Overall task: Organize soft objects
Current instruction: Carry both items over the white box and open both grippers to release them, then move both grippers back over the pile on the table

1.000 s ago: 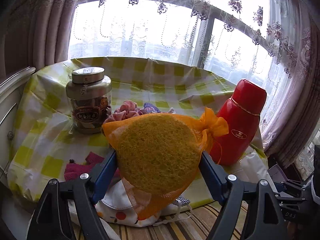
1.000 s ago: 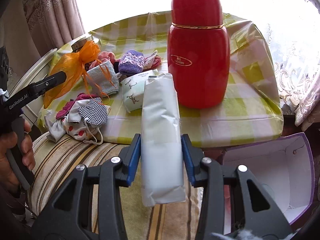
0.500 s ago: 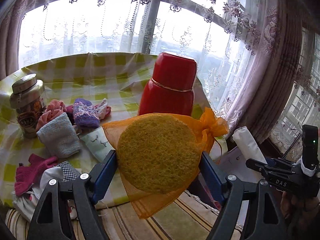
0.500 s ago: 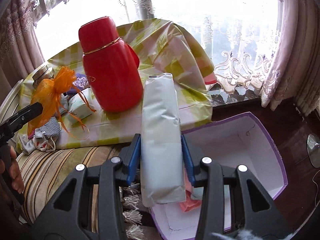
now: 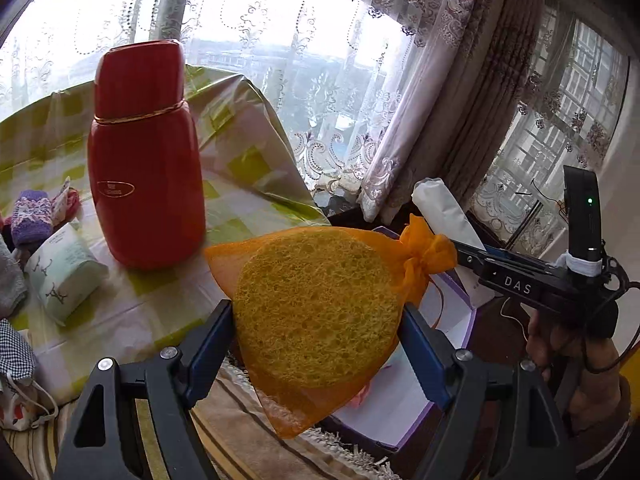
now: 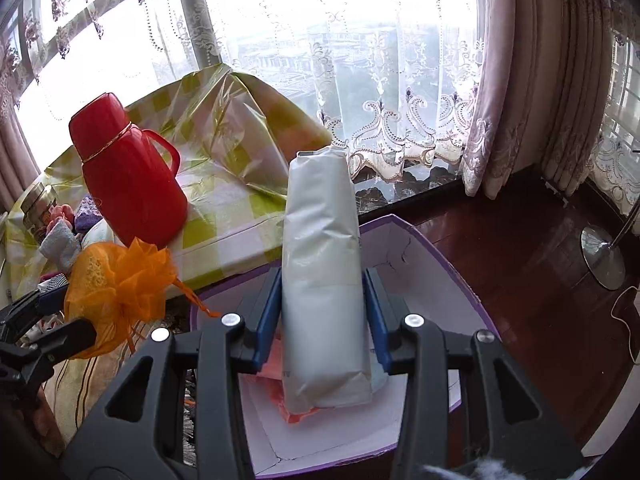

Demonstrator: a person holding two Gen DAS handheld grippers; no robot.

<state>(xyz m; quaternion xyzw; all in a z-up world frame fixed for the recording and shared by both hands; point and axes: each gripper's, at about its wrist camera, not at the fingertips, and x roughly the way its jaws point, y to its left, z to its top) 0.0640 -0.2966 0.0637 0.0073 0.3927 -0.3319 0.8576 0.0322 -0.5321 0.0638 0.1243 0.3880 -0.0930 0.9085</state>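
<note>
My left gripper [image 5: 316, 316] is shut on a round yellow sponge in an orange mesh bag [image 5: 316, 312], held above the near edge of a purple-rimmed white box [image 5: 460, 324]. In the right wrist view that orange bag [image 6: 116, 284] shows at the left. My right gripper [image 6: 324, 312] is shut on a white plastic-wrapped pack [image 6: 322, 276], which hangs over the open box [image 6: 436, 276]. An orange-pink item [image 6: 280, 392] lies inside the box under the pack. The pack's tip [image 5: 440, 208] also shows in the left wrist view.
A red thermos [image 5: 144, 160] stands on the green-checked tablecloth [image 5: 248, 176]. Beside it lie a mint tissue pack [image 5: 64, 272], a purple knit item [image 5: 30, 216] and a checked cloth [image 5: 14, 352]. Curtains [image 6: 520, 80] hang behind; a lamp base [image 6: 602, 258] sits on the wooden floor.
Both grippers have swung right, away from the table and over the purple box, each still holding its item. The thermos has slid to the left in both views.
</note>
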